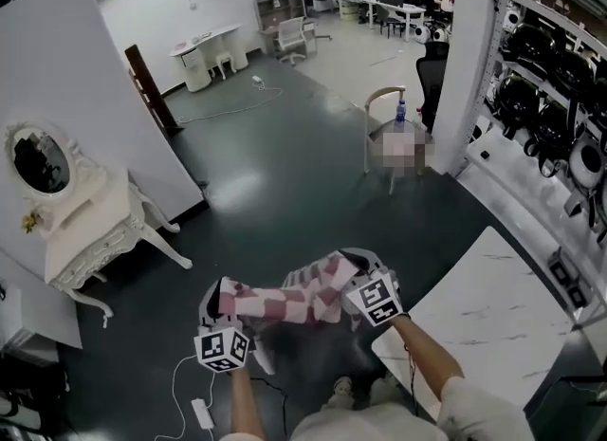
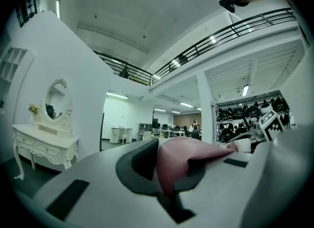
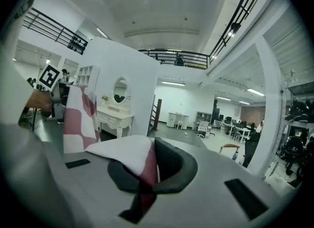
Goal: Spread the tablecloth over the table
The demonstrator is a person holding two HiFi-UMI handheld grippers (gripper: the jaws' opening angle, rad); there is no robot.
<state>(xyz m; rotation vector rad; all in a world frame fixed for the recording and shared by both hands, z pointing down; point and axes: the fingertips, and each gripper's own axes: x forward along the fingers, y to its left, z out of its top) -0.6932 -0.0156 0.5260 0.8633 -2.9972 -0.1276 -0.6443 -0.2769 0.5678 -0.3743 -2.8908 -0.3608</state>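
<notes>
A pink-and-white checked tablecloth (image 1: 294,299) hangs bunched in the air between my two grippers, above the dark floor. My left gripper (image 1: 216,297) is shut on the cloth's left end, and in the left gripper view a pink fold (image 2: 184,158) is pinched between the jaws (image 2: 164,175). My right gripper (image 1: 362,265) is shut on the right end, where a white and dark-red corner (image 3: 130,156) sits in its jaws (image 3: 149,173). More checked cloth (image 3: 78,116) hangs to the left in the right gripper view. The white marble-patterned table (image 1: 493,321) stands at the lower right, just right of the right gripper.
A white dressing table with an oval mirror (image 1: 81,211) stands at the left. A wooden chair (image 1: 387,121) with a bottle on it is ahead. Shelves of dark helmets (image 1: 550,98) line the right. A cable and power strip (image 1: 202,413) lie on the floor by my feet.
</notes>
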